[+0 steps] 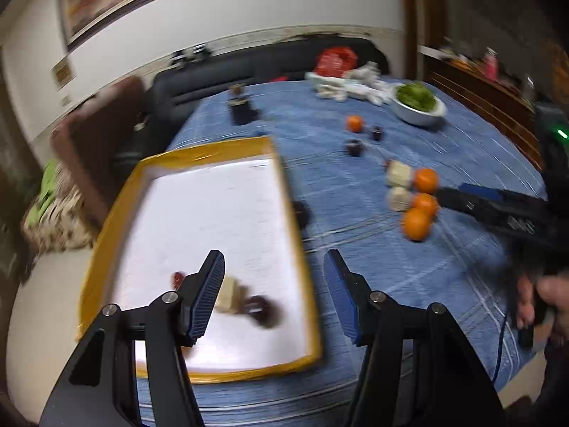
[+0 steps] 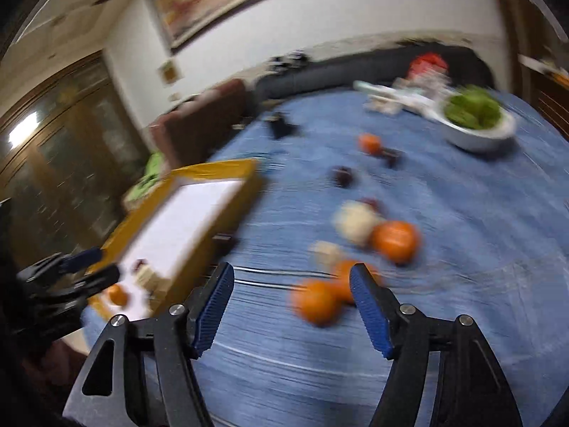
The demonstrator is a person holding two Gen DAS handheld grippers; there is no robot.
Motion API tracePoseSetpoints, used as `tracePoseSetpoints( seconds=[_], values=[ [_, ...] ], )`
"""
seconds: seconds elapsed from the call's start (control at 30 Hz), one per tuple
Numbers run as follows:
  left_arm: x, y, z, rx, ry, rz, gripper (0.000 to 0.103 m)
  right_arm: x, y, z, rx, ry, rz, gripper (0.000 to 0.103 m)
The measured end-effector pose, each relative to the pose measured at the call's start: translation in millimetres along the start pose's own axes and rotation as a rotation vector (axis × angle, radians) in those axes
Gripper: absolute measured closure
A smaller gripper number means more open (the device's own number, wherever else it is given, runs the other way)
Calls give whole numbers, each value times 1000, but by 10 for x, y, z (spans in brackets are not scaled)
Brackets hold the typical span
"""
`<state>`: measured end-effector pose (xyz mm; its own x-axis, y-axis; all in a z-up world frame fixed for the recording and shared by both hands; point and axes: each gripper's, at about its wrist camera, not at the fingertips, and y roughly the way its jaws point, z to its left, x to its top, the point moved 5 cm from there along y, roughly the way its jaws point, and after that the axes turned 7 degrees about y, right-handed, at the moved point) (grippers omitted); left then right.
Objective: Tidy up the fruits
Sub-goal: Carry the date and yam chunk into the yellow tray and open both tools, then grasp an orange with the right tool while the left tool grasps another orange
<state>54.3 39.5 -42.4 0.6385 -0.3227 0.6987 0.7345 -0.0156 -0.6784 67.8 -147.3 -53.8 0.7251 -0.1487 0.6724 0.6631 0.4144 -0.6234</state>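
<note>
A yellow-rimmed tray (image 1: 167,158) with a white floor lies on the blue cloth; it also shows in the right wrist view (image 2: 217,170). In it lie a pale block (image 1: 231,293), a dark fruit (image 1: 266,311) and a small red one (image 1: 176,279). My left gripper (image 1: 274,274) is open and empty above the tray's near right part. Three oranges (image 1: 416,224) and two pale blocks (image 1: 398,172) lie to the right. My right gripper (image 2: 291,284) is open and empty, close before the nearest orange (image 2: 314,300). It shows in the left wrist view (image 1: 444,194) touching the middle orange.
A white bowl of greens (image 1: 418,101) stands far right. Another orange (image 1: 354,122) and dark fruits (image 1: 354,146) lie mid-table. A dark jar (image 1: 242,105) stands at the back, crumpled cloth (image 1: 352,83) beside the bowl. A dark sofa (image 1: 213,71) lies beyond.
</note>
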Motion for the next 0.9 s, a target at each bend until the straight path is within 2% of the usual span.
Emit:
tracePoseSetpoints(
  seconds=[0.13,0.33,0.5,0.6,0.73,0.83,0.9],
  values=[
    [69,85,-332,-67,53,22,46,53,65,-458,-15,101,25,40],
    [100,189,-554,-99,76,62,46,44,347,-389,6,79,100,54],
    [106,261,-660,-125,81,94,46,92,475,-388,-11,92,118,55],
    [120,320,-722,-136,81,110,46,91,485,-425,4,77,165,56],
    [127,355,-823,-144,95,117,46,154,568,-608,35,173,237,57],
    [131,393,-859,-141,100,127,46,130,577,-544,24,125,249,57],
    [139,413,-863,-142,97,133,46,110,598,-462,-17,58,254,57]
  ],
)
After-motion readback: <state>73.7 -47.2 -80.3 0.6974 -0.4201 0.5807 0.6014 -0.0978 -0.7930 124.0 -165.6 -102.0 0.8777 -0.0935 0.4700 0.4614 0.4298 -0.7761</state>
